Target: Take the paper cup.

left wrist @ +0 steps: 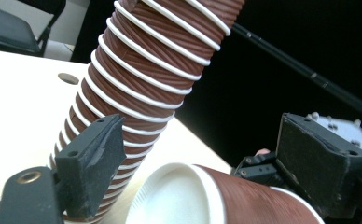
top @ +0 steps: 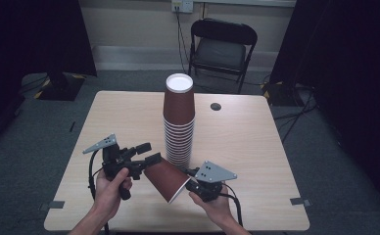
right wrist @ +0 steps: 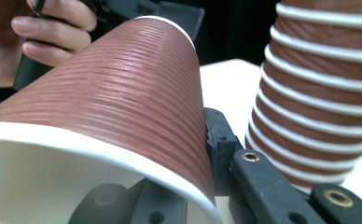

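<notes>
High view has the loose brown paper cup [top: 164,179] at lower centre, right gripper [top: 194,177] pinching its rim, left gripper [top: 148,152] spread wide around its base. Looks mid-handover; next it wants lifting onto the cup stack [top: 179,122] behind

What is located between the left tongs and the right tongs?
A single brown paper cup lies tilted between the left tongs and the right tongs, in front of the tall cup stack; the high view shows this.
</notes>
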Available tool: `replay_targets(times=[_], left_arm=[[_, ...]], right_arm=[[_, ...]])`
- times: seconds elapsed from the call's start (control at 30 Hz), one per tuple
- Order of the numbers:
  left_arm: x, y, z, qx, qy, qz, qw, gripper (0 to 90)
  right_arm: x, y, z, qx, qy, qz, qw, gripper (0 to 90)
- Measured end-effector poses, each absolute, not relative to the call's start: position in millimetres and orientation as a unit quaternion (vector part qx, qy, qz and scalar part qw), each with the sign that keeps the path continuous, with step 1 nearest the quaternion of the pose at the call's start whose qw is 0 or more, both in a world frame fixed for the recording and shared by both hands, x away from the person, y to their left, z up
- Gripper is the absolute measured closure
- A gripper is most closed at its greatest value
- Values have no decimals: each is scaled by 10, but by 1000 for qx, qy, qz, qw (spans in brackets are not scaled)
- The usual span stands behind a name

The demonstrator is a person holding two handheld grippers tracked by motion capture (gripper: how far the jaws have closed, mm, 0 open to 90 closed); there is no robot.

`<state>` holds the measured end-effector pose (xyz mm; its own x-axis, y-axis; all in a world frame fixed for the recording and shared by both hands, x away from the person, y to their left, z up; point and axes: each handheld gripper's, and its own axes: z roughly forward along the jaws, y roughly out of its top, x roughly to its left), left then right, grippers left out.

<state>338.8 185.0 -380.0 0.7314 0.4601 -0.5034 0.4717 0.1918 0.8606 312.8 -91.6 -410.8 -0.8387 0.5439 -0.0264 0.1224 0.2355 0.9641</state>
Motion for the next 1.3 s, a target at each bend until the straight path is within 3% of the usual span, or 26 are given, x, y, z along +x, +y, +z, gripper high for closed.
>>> replay_targets(times=[0.17,0.63,1.3], left_arm=[[3385,1842,-3834,645,357,2,676,150],[3247,1832,-3956,746,271,67,605,153],[3167,1661,-4023,807,211,135,534,155]], right_arm=[[3179,-1057,-4135,245,771,565,162,863],[3321,-1344,-4133,301,781,536,107,863],[3371,-1387,-4142,300,823,477,66,862]])
